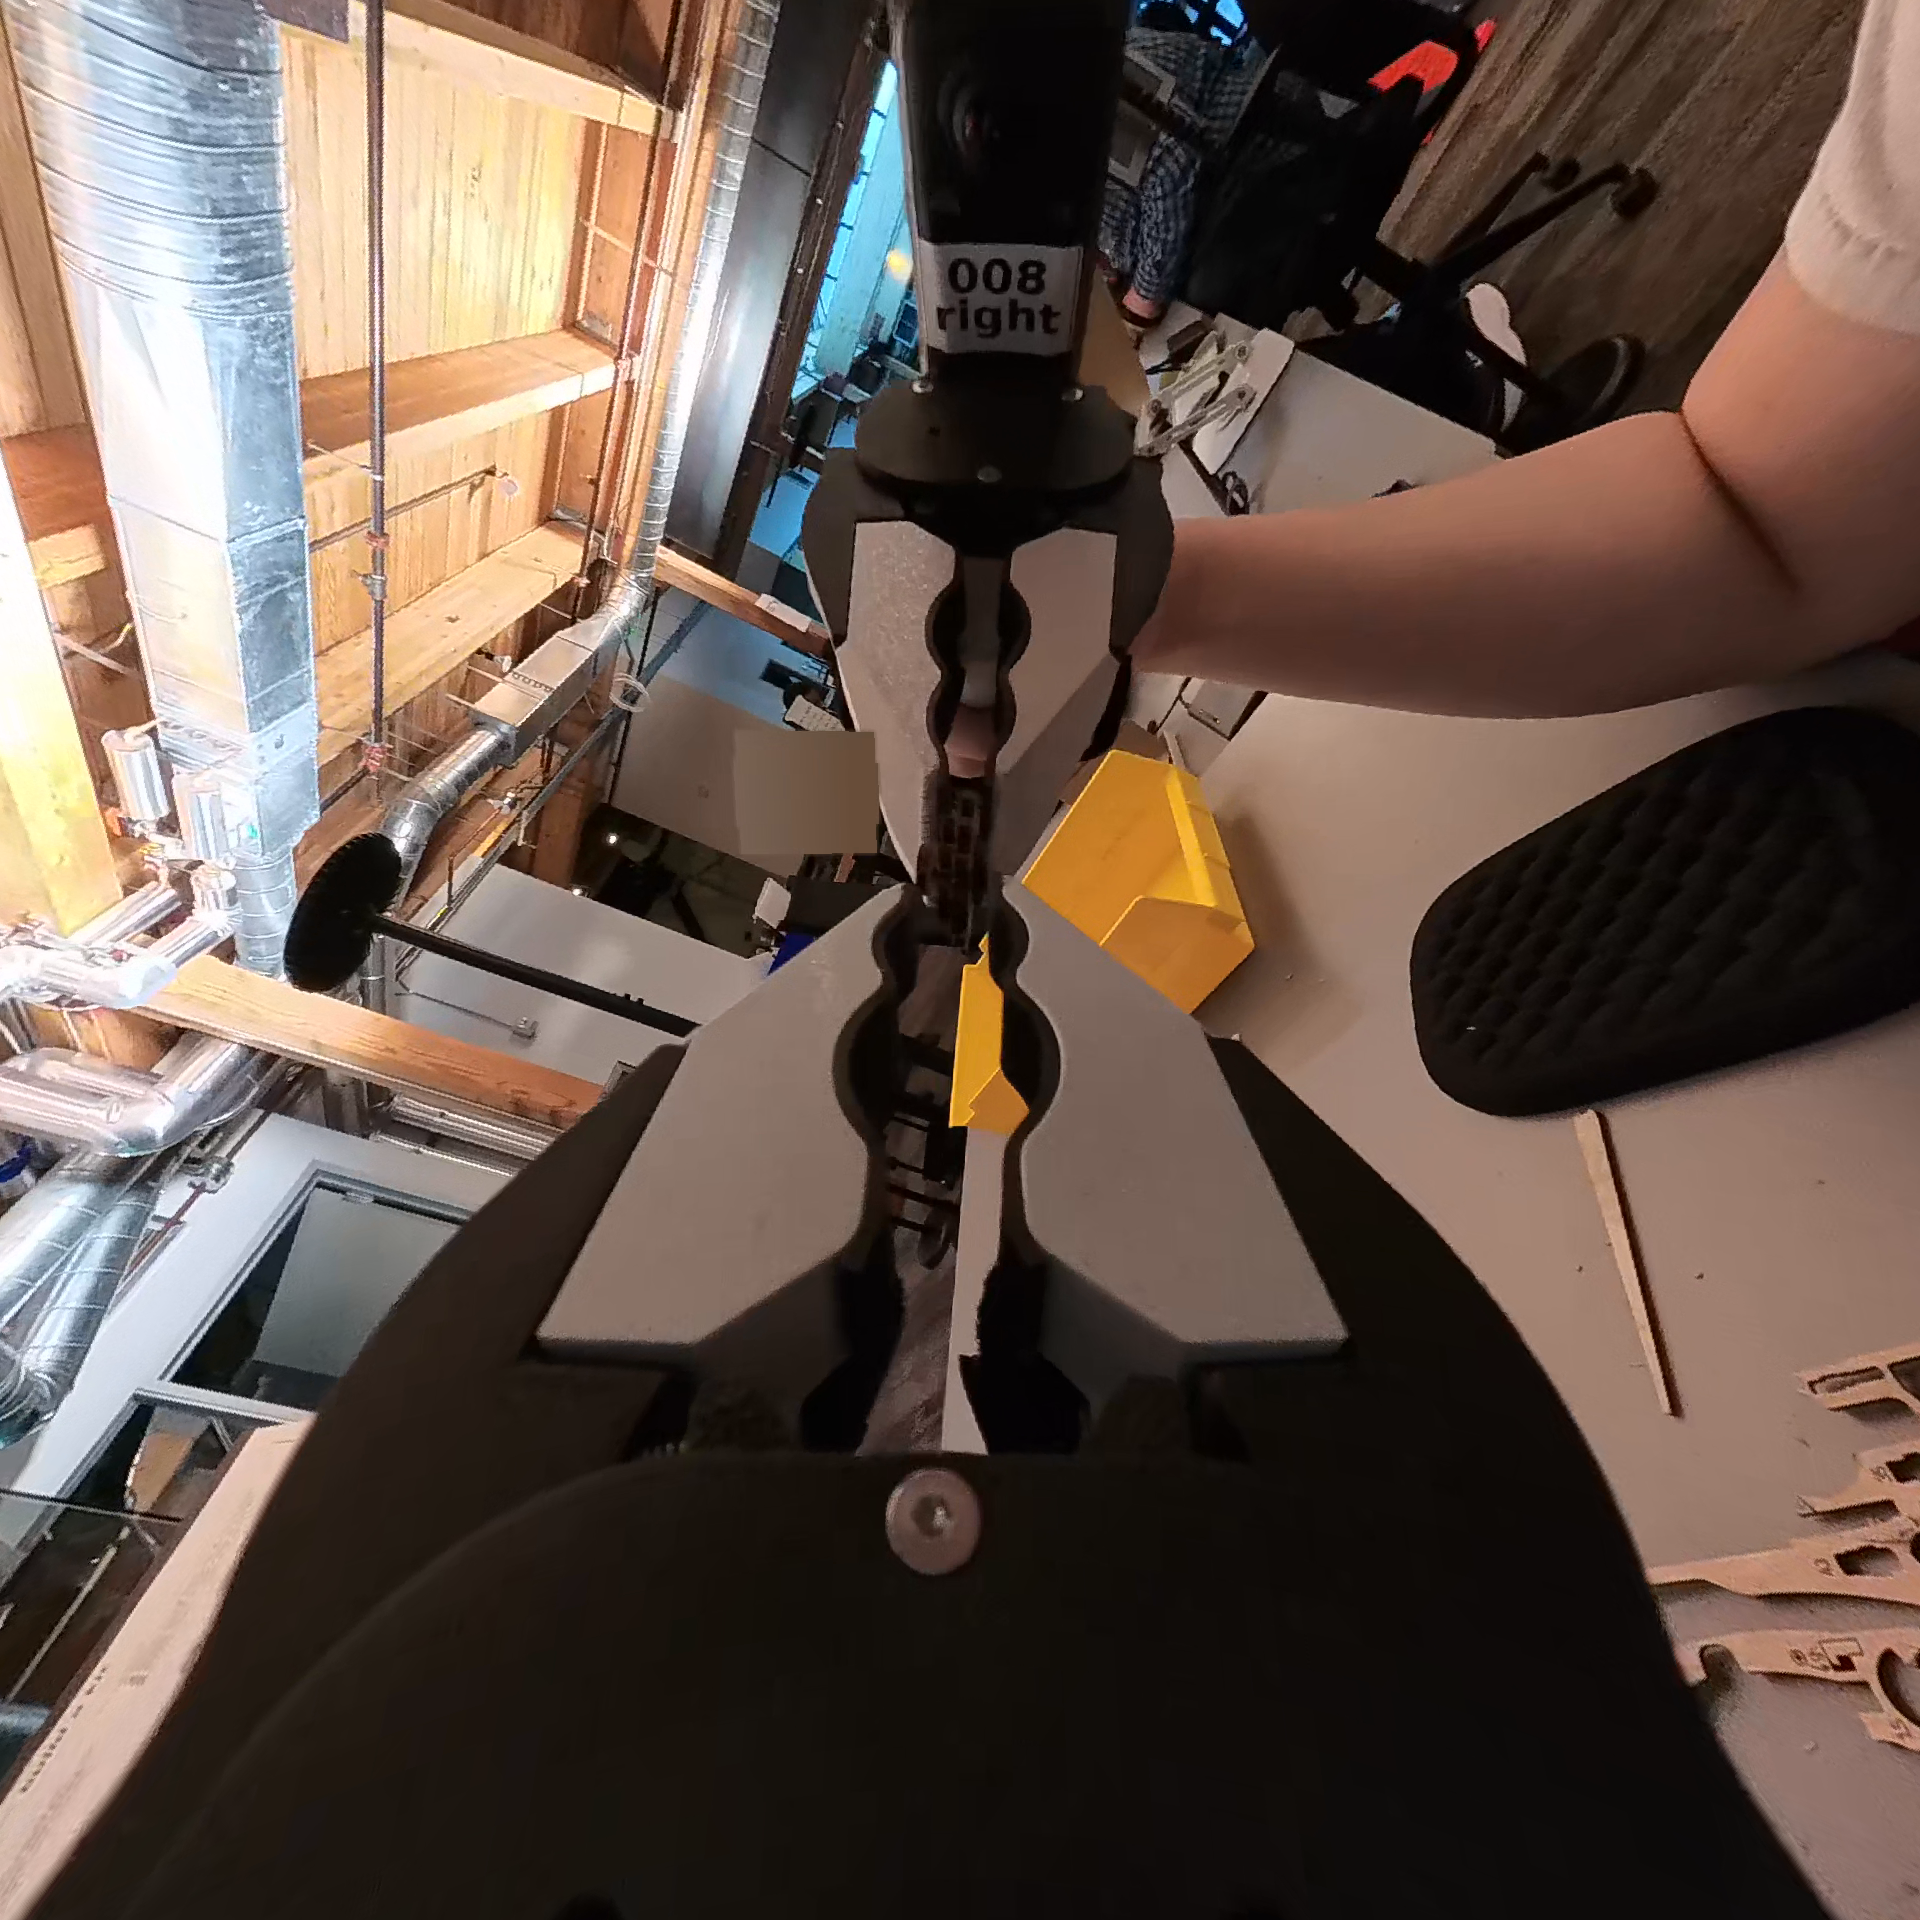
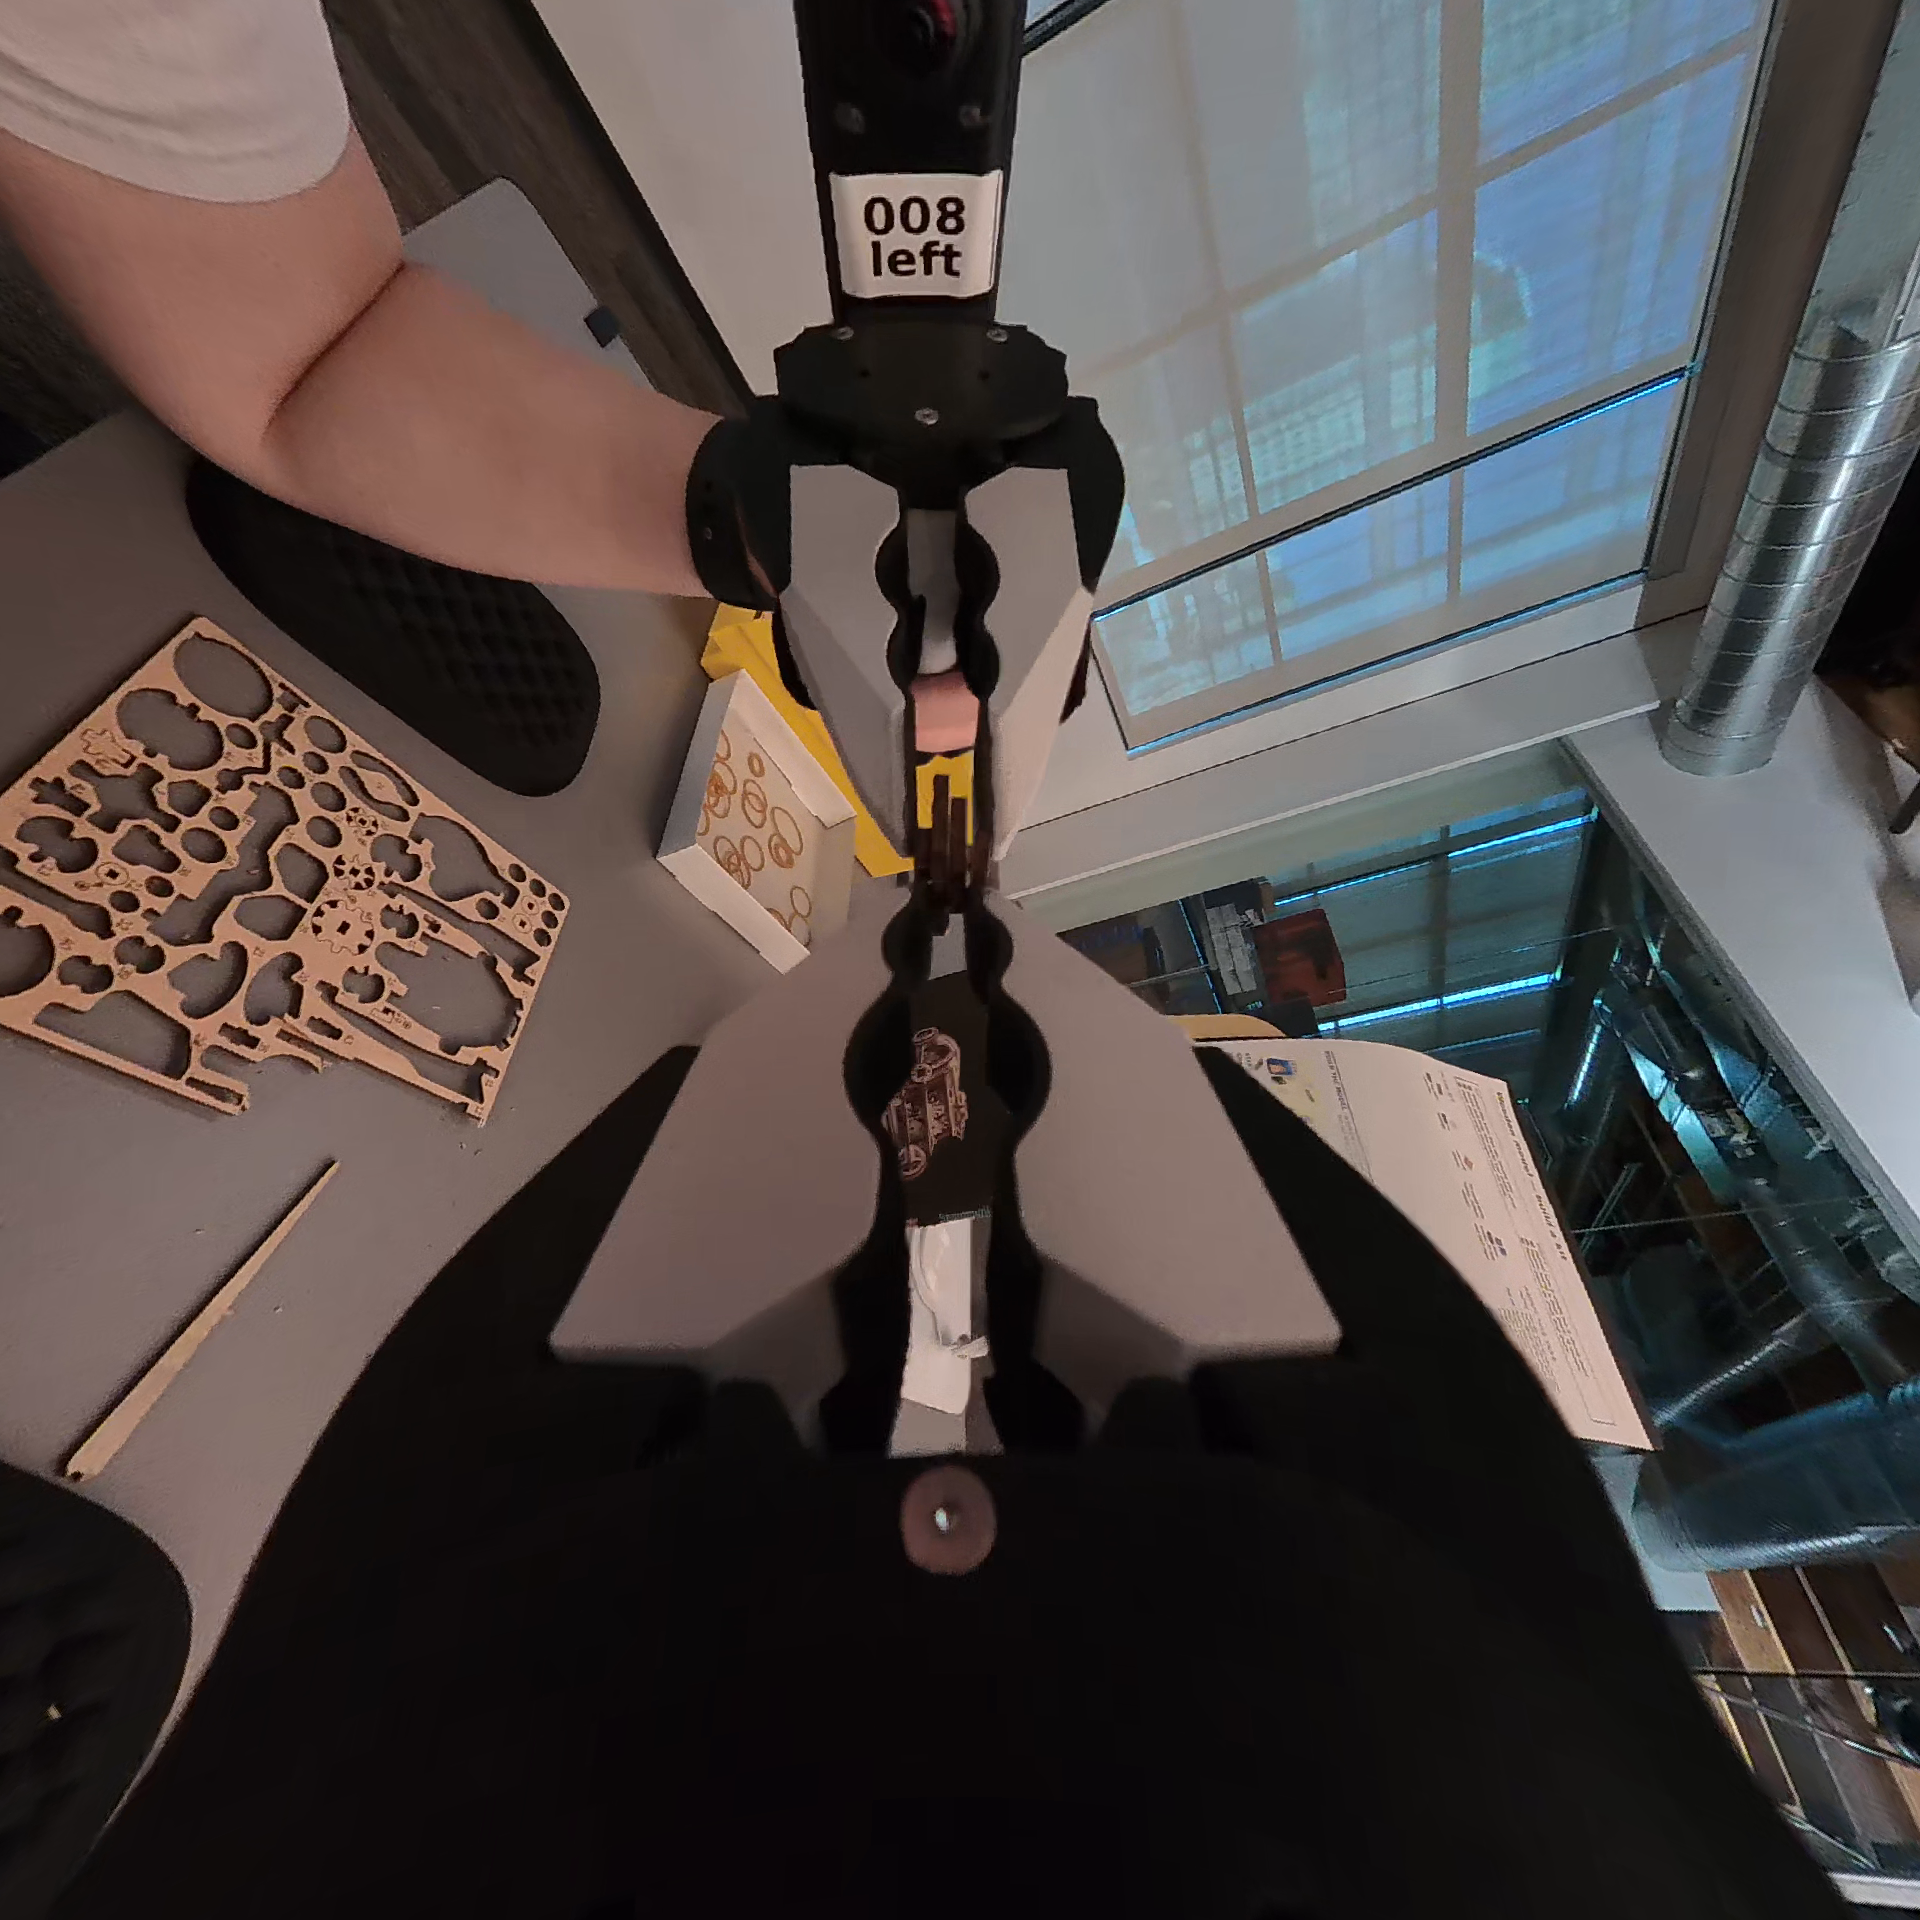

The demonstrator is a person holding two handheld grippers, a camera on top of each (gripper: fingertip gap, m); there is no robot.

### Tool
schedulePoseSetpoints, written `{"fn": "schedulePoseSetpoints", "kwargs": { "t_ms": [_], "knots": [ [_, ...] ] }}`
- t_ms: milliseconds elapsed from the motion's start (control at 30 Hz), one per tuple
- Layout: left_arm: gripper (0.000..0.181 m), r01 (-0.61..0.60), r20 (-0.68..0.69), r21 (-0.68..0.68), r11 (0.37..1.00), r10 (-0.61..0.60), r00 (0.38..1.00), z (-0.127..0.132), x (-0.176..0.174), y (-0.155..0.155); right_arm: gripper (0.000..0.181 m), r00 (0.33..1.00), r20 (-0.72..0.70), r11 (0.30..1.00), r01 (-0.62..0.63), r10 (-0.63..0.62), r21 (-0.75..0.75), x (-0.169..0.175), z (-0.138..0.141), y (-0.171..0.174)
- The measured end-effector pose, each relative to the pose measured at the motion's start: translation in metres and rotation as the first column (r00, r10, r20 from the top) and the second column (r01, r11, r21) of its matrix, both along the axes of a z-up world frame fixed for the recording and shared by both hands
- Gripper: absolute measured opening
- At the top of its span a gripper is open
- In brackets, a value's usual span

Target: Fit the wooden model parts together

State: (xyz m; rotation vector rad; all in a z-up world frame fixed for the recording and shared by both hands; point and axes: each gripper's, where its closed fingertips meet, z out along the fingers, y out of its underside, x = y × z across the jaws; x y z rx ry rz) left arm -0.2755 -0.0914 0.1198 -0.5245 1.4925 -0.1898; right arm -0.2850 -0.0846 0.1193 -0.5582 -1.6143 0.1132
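A grey surface [image 2: 125,1226] stands in a workshop room – wooden ceiling beams [image 1: 457,384] and silver ducts [image 1: 197,436] above, a large gridded window [image 2: 1434,343] giving blue daylight.

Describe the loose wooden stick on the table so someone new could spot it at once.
Start at the grey table in the right wrist view and find the big punched-out plywood sheet beside the black mesh pad. Just below that sheet, nearer the camera, lies the wooden stick on its own. It is the only plain, thin, tapered sliver; the sheet is broad and full of cutout holes.
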Motion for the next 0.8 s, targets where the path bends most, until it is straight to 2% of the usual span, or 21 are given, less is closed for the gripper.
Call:
{"fn": "schedulePoseSetpoints", "kwargs": {
  "t_ms": [400, 800],
  "knots": [
    [0.006, -0.01, -0.024, -0.022, 1.0, 0.009, 1.0, -0.0028, -0.0015, 0.0024, 0.012, 0.999, 0.019, 0.999, 0.035, -0.035, 0.026, 0.0016, -0.0016, 0.0001],
    [0.006, -0.021, -0.027, -0.038, 0.999, 0.02, 0.999, -0.0044, 0.0, 0.0052, 0.01, 1.0, 0.002, 1.0, 0.026, -0.026, 0.008, 0.0045, 0.0019, -0.0005]
  ]
}}
